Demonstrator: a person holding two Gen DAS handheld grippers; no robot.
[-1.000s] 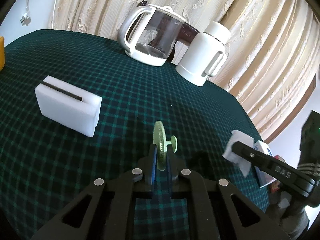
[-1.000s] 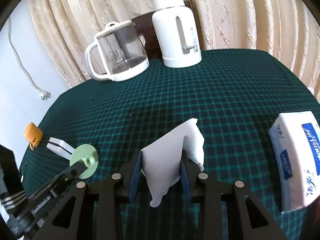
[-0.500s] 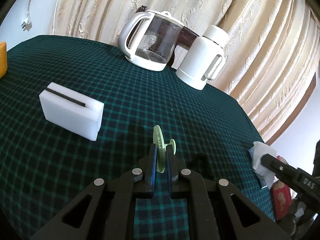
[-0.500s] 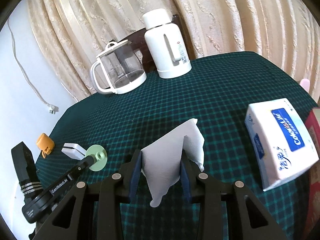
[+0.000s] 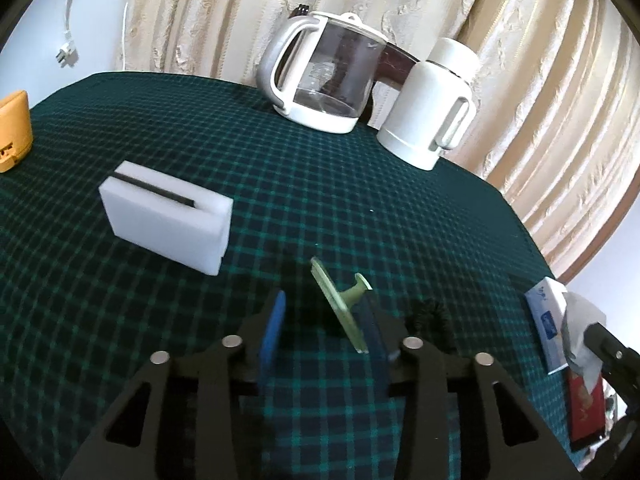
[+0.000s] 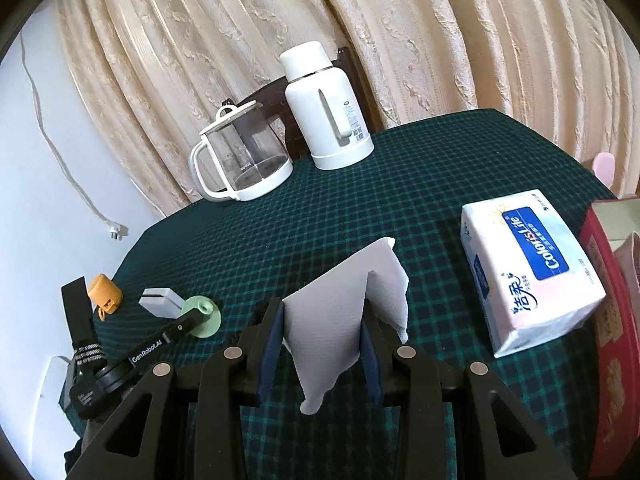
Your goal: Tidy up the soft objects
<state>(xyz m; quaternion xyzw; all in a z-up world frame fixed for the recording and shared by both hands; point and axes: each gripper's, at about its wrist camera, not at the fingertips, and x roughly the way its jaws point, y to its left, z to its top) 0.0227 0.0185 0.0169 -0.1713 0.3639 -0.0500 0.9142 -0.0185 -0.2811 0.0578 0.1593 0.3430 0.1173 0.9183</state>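
My left gripper (image 5: 322, 330) is open; a light green disc with a stem (image 5: 340, 306) leans tilted against its right finger, just above the green checked tablecloth. The disc also shows in the right wrist view (image 6: 202, 316) at the left gripper's tip. My right gripper (image 6: 322, 330) is shut on a folded white tissue (image 6: 344, 300) and holds it above the cloth. A white foam block with a dark slot (image 5: 166, 216) stands to the left of the left gripper. A tissue pack (image 6: 528, 268) lies to the right of the right gripper.
A glass jug (image 5: 324, 80) and a white thermos (image 5: 434, 104) stand at the table's far edge before the curtain. An orange object (image 5: 12, 130) lies at the far left. A red box (image 6: 612, 320) sits at the right table edge beside the tissue pack.
My left gripper has opened and the green disc has tipped over against its right finger. My right gripper has pulled back with the tissue, bringing the tissue pack fully into view.
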